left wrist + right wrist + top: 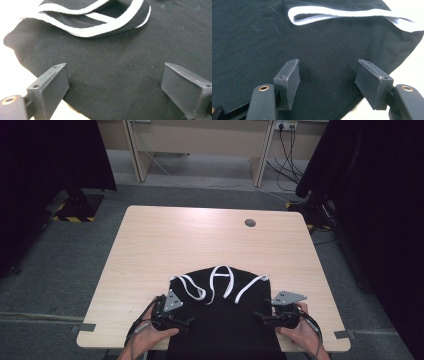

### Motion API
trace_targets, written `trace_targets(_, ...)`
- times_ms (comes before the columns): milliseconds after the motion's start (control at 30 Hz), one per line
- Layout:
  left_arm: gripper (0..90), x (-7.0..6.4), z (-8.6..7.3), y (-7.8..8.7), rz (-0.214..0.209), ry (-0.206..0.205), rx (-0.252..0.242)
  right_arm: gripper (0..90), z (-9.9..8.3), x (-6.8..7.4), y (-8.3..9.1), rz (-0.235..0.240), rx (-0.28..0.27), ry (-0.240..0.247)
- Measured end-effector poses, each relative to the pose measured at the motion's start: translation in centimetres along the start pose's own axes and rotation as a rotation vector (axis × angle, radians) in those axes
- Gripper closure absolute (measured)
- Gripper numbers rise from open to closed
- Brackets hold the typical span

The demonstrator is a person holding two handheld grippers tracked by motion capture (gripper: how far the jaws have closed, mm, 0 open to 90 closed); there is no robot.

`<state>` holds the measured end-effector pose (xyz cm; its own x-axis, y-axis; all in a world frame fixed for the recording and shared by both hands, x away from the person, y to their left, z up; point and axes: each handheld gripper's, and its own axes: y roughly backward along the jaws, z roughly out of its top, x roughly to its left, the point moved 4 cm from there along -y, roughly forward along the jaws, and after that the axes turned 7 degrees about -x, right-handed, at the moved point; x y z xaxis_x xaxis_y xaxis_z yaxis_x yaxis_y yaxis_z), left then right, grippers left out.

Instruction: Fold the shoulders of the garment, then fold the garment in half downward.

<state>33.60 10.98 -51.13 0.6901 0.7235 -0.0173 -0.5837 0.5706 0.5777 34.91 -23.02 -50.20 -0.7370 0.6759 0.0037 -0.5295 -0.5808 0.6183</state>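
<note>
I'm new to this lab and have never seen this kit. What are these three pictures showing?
A person holds a two-jaw hand tool in each hand: the left gripper and the right gripper. The high view looks down on the pale wooden table. The other two pictures come from cameras riding on each gripper, looking along its black jaws. On the table lies a black fabric garment with white trim bands, hanging over the near edge. Both grippers are open over the cloth; nothing is gripped.
</note>
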Motion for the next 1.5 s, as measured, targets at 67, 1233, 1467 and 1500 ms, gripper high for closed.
trace_targets(67,8.3,0.3,0.2,-0.4,-0.006,-0.004,-0.001,38.4,0.1,-0.4,-0.1,-0.010,0.003,-0.012)
trace_targets(1233,8.0,4.2,2.9,-3.9,0.016,0.016,-0.004,28.9,1.8,-4.4,-2.6,-0.041,-0.032,-0.073)
trace_targets(1467,5.4,5.3,3.3,-3.1,0.010,0.063,-0.025,23.4,2.7,-4.3,-2.5,-0.019,-0.053,-0.092)
trace_targets(1500,5.3,5.6,3.4,-3.0,0.016,0.068,-0.032,23.2,2.8,-4.4,-2.5,-0.022,-0.052,-0.090)
